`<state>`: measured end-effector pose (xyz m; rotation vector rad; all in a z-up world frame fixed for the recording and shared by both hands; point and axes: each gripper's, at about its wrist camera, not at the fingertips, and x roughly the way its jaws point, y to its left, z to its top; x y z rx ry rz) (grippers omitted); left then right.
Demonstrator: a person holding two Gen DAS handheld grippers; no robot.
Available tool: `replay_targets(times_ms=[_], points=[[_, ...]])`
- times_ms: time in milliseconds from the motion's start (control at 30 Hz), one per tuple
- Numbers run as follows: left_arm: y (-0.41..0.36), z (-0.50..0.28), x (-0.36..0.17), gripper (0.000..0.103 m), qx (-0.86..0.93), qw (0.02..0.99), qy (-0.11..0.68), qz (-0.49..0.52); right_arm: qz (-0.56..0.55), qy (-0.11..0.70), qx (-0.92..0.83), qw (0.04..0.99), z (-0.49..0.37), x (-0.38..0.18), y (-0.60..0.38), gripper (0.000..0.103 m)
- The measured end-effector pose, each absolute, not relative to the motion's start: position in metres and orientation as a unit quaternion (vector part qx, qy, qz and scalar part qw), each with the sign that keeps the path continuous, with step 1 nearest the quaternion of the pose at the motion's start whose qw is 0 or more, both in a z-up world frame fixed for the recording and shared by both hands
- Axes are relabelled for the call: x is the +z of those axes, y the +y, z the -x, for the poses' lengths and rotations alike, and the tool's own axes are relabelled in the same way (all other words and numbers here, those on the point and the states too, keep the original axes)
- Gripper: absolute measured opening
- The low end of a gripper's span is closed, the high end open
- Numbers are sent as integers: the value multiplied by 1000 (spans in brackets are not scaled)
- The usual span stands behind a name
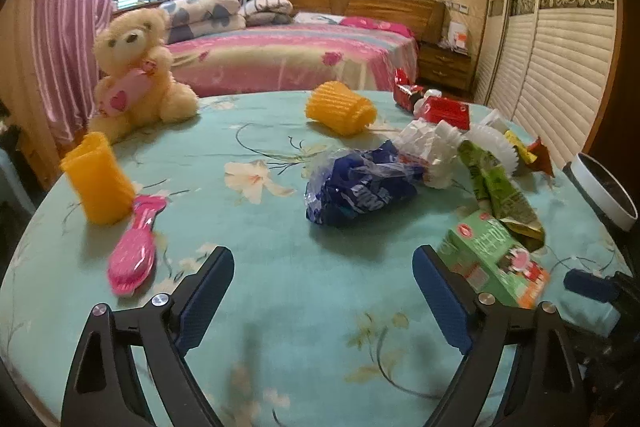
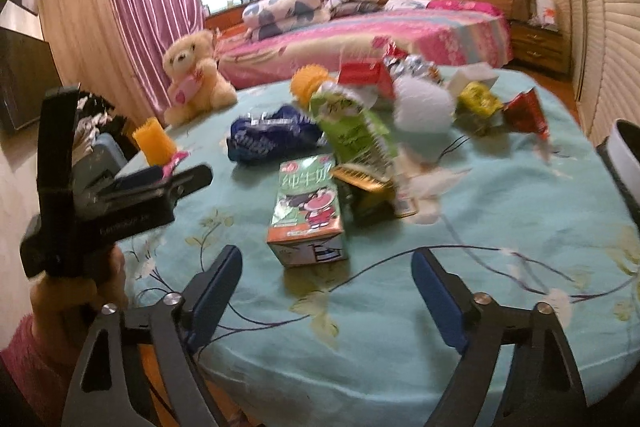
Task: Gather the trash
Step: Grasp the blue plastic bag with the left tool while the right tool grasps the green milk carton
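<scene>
Both grippers, left gripper [image 1: 323, 293] and right gripper [image 2: 327, 293], released, nothing held. We judge the milk carton [image 2: 306, 211] light, stiff; grasp its flat sides.

Round table [image 1: 280, 307] w/ teal floral cloth: teddy [image 1: 136, 67], 2 yellow cups, pink brush [image 1: 136, 247], milk carton [image 2: 306, 211], prob. snack wrappers.

Each black two-finger left gripper [image 1: 323, 273] and right gripper [image 2: 327, 273] has angular plastic arms with triangular cut-outs, round silver screws at the joints and textured blue pads [image 1: 208, 291]. The person's left hand [image 2: 86, 291] wears a fuzzy pink sleeve [image 2: 28, 355].
</scene>
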<state>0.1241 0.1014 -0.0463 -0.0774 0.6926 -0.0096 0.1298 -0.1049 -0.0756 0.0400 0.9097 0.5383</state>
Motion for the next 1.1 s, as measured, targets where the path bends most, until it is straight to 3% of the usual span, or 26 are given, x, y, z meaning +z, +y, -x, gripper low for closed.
replay_targets(times_ms=[267,467,500,533,633,1100], points=[[109,-176,-48,87,-25,932,361,12,-25,464,255,848,-150,-91,-94,76],[106,-205,-62,56,-42,916,398,10,-24,467,254,847,-158,-93,-86,70],[105,-208,-63,41,-47,914,404,9,-26,467,256,846,-159,-93,-86,65],[104,-209,-64,34,-50,912,408,7,-27,469,259,844,-159,-93,-86,56],[105,-205,-60,27,-55,915,399,6,-26,470,267,841,-155,-93,-87,53],[89,-121,-48,24,-65,919,385,50,-54,461,282,840,-134,-79,-128,53]])
